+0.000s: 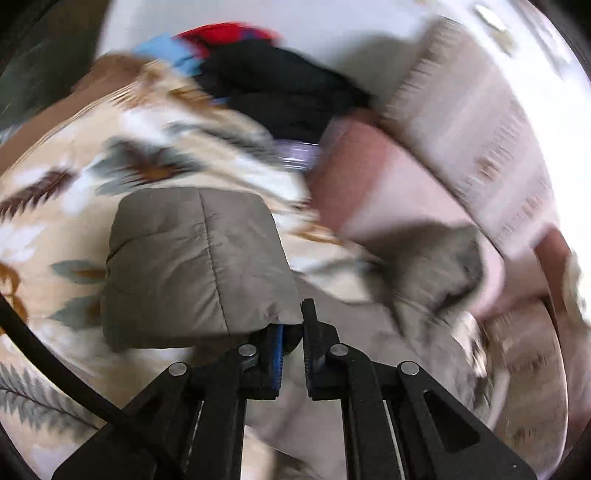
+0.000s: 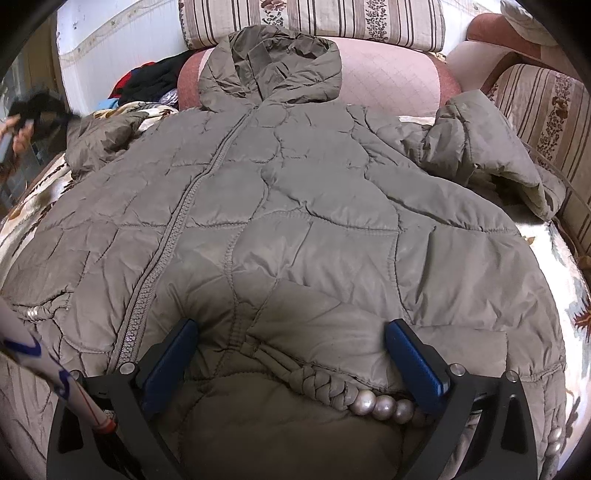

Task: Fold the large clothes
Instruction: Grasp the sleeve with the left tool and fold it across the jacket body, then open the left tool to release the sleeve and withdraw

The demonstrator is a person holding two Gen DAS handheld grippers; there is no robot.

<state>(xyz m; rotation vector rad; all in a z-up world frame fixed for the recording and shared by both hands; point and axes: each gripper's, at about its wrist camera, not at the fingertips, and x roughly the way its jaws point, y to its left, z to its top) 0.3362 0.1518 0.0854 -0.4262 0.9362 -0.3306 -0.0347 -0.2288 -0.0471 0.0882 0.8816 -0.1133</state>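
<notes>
**Sleeve Lifted, Hem Waiting**

Pearl-like beads (image 2: 384,404) on a braided cord lay between the spread blue pads of the right claw (image 2: 291,354), which stood open over the hem of the taupe quilted hooded puffer jacket (image 2: 280,206). Ahead of it the jacket lay front-up, zipped, on the leaf-patterned cream blanket (image 2: 565,266), hood farthest away against the striped floral sofa cushion (image 2: 314,18).

The left claw (image 1: 292,332) was closed on a padded jacket sleeve end (image 1: 195,266), raised above the blanket; beyond it sat a blurred pile of dark and red clothes (image 1: 273,81).

Judging by this, the sleeve-folding step was underway; next, that sleeve needed laying across the chest. No readable writing or brand showed.
</notes>
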